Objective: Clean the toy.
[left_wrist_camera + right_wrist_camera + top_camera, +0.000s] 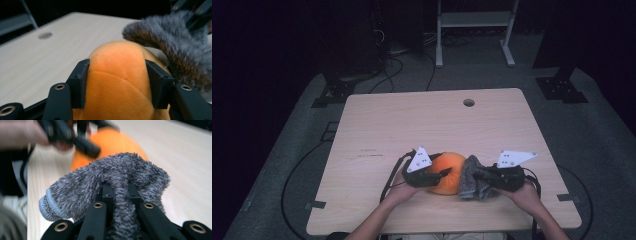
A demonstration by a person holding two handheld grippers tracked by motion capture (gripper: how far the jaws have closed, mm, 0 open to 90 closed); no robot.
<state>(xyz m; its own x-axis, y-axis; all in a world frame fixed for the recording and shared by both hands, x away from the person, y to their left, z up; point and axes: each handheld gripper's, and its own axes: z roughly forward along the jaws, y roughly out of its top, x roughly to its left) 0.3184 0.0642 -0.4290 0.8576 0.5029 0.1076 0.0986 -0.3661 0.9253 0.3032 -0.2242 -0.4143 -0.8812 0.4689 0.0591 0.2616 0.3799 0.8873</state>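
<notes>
An orange plush ball (452,169) lies near the table's front edge, between my two grippers. My left gripper (442,175) comes in from the left, and its pads press into the sides of the plush (117,82). A grey fuzzy sock (472,179) hangs against the right side of the ball. My right gripper (484,176) is shut on a fold of it. In the right gripper view the sock (105,175) bunches over the jaws of that gripper (119,188), its ribbed cuff drooping left, with the orange plush (110,140) blurred behind. The sock (175,42) curls over the plush at the upper right of the left gripper view.
The light wooden table (412,120) has a round hole (469,102) near its far edge. Bare wood stretches behind and to both sides of the grippers. A white metal stand (474,20) and black cables (292,175) are on the grey floor beyond.
</notes>
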